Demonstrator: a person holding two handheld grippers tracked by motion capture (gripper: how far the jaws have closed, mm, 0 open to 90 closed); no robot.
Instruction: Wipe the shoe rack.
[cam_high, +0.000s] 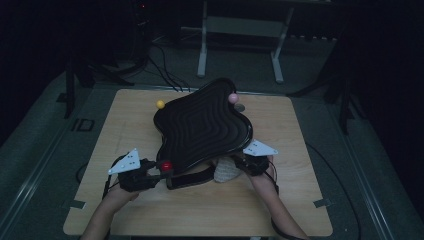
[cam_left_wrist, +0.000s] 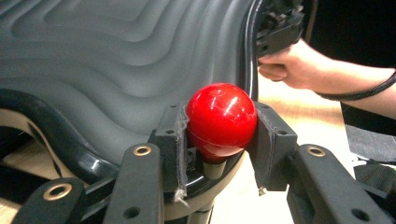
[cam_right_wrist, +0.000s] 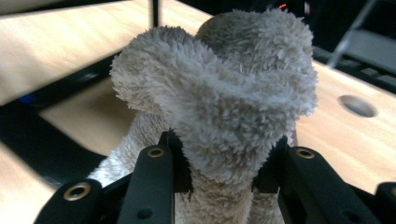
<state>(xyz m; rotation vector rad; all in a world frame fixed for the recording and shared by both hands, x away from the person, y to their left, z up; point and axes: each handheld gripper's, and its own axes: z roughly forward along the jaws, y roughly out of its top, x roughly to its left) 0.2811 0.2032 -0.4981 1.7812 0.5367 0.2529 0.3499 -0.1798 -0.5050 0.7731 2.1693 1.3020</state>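
Red knob at the near left edge of the black wavy tray, clamped in my left gripper jaws. Fluffy beige cloth bunched in my right gripper jaws, tucked under the tray's near right edge. Tray tilted over the wooden surface; yellow knob and pink knob on its far edge.

The wavy tray stands tilted on the tabletop, the left claw at its near-left knob (pads touching it), the fluffy cloth under its near-right edge.
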